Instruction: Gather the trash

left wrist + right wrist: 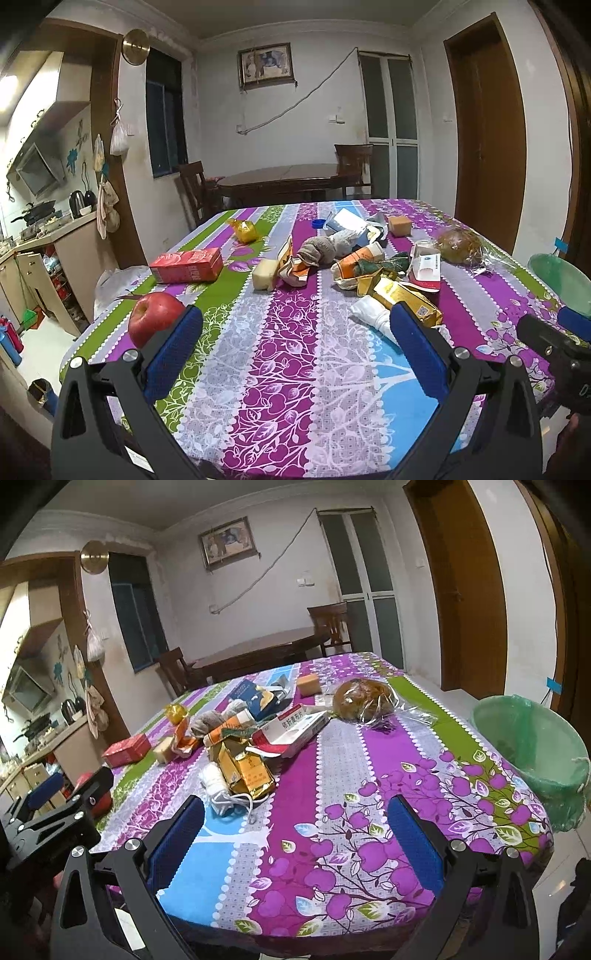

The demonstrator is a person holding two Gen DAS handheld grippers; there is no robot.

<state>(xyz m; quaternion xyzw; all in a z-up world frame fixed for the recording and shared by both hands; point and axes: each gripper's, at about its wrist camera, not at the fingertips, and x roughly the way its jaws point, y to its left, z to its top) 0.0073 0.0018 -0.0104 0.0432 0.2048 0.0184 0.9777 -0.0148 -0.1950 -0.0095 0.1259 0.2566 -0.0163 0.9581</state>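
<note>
Both grippers hang over the near edge of the bench [295,369], which wears a purple, green and blue patterned cloth. The left gripper [295,325] has its blue-padded fingers [173,347] spread wide apart with nothing between them; the right gripper [295,808] is the same, fingers [413,834] well apart and empty.

The trash lies in a loose heap across the middle of the bench. Nearest the grippers is a gold foil wrapper [243,771], with a white rolled cloth with a cord [216,782] touching its left side. Just behind them sits an open white-and-red medicine box [295,729], and to its left an orange crumpled carton [360,258] and a grey sock-like rag [317,251]. A blue bottle cap [318,223] lies farther back.

Other things share the bench: a red apple [155,317] by the left gripper's left finger, a red drink carton [188,265] lying flat behind it, a pale sponge block [264,275], a yellow wrapped bundle [244,230], a tan cube [309,684] and a brown loaf in clear plastic [364,699] toward the far right.

A bin lined with a green bag [532,746] stands off the right edge of the bench, well apart from the heap.
</note>
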